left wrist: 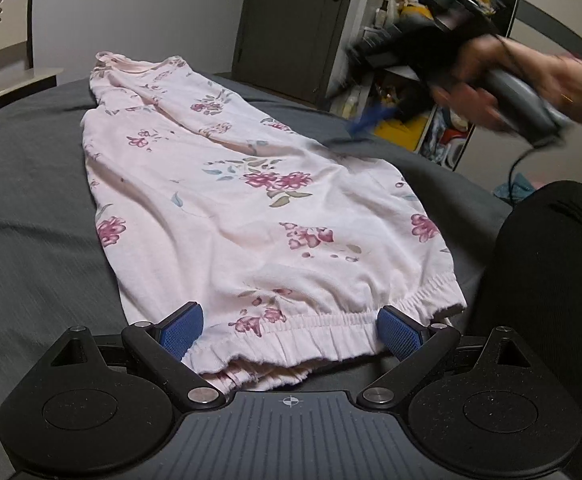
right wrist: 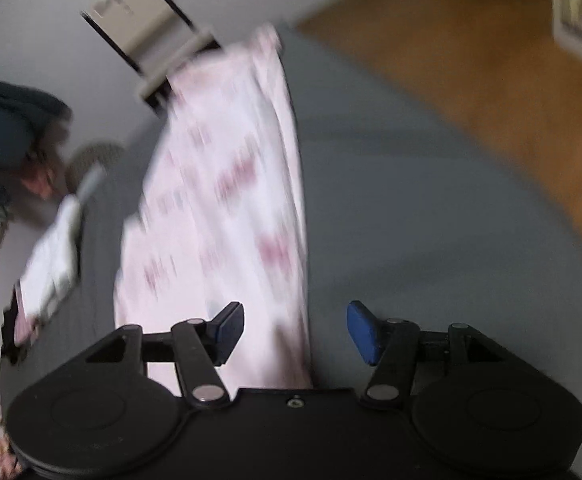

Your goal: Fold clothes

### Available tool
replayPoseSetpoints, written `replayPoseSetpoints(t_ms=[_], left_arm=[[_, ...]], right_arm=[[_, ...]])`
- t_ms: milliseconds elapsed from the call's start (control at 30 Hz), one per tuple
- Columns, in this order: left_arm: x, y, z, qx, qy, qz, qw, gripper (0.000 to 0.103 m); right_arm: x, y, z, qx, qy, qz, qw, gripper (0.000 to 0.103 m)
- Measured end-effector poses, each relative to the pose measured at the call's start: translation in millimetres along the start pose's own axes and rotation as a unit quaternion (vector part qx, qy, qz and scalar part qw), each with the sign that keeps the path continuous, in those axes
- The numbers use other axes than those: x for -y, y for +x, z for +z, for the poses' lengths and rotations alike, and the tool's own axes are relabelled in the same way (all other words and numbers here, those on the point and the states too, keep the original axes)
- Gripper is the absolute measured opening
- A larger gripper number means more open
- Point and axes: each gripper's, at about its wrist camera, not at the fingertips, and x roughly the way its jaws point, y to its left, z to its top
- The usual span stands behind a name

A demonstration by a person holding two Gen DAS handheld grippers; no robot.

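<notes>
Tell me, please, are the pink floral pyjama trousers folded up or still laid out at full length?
Laid out lengthwise: the pink floral pyjama trousers stretch along the grey bed cover, elastic waistband nearest, no crosswise fold visible.

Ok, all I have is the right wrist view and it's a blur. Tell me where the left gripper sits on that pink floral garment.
Observer: The left gripper is open at the near end of the garment, with one pad on either side of the elastic waistband.
Operator: Now describe my right gripper from outside.
Observer: A hand holds the right gripper up over the garment's right edge. It is motion-blurred and seems to be off the cloth.
Operator: Report anything close to the waistband.
Observer: A person's dark-clad leg rests on the grey bed cover, just beside the right end of the waistband.
</notes>
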Motion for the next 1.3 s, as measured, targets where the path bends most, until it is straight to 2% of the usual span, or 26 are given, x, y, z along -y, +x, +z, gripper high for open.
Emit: replayPoseSetpoints(t_ms=[100, 167, 233, 333, 467, 700, 800, 833, 867, 1067, 1133, 1300], left_arm=[[-2, 1, -4, 0.013, -0.004, -0.006, 0.9999, 0.094], [-3, 1, -6, 0.016, -0.003, -0.008, 0.9998, 0.094], [-5, 1, -6, 0.016, -0.007, -0.011, 0.9998, 0.094], [-8, 2, -5, 0.018, -0.020, -0.016, 0.9995, 0.094], [-10, 3, -5, 0.020, -0.031, -0.021, 0.9991, 0.095], [-21, 1, -8, 0.036, -0.070, -0.046, 0.9958, 0.096], [-27, 1, -9, 0.042, -0.094, -0.058, 0.9929, 0.096], [-28, 2, -9, 0.043, -0.100, -0.061, 0.9921, 0.096], [-30, 2, -9, 0.045, -0.106, -0.064, 0.9913, 0.096], [-30, 3, -11, 0.047, -0.104, -0.067, 0.9912, 0.096], [-28, 4, -11, 0.047, -0.098, -0.064, 0.9920, 0.096], [-25, 4, -10, 0.042, -0.084, -0.058, 0.9939, 0.097]], right_arm=[[-14, 24, 49, 0.044, -0.013, 0.013, 0.999, 0.049], [-20, 53, 86, 0.045, -0.012, 0.016, 0.999, 0.037], [-25, 80, 119, 0.043, -0.011, 0.013, 0.999, 0.030], [-33, 118, 155, 0.041, -0.025, -0.015, 0.999, 0.025], [-38, 163, 186, 0.037, -0.030, -0.046, 0.998, 0.024], [-37, 191, 200, 0.047, -0.034, -0.040, 0.998, 0.021], [-41, 200, 204, 0.047, -0.052, -0.055, 0.996, 0.014], [-42, 201, 205, 0.047, -0.055, -0.057, 0.996, 0.006], [-43, 202, 207, 0.047, -0.058, -0.059, 0.995, 0.003], [-55, 199, 223, 0.085, -0.092, -0.098, 0.987, 0.003], [-57, 202, 227, 0.082, -0.093, -0.106, 0.987, 0.003], [-51, 215, 221, 0.052, -0.095, -0.155, 0.982, 0.003]])
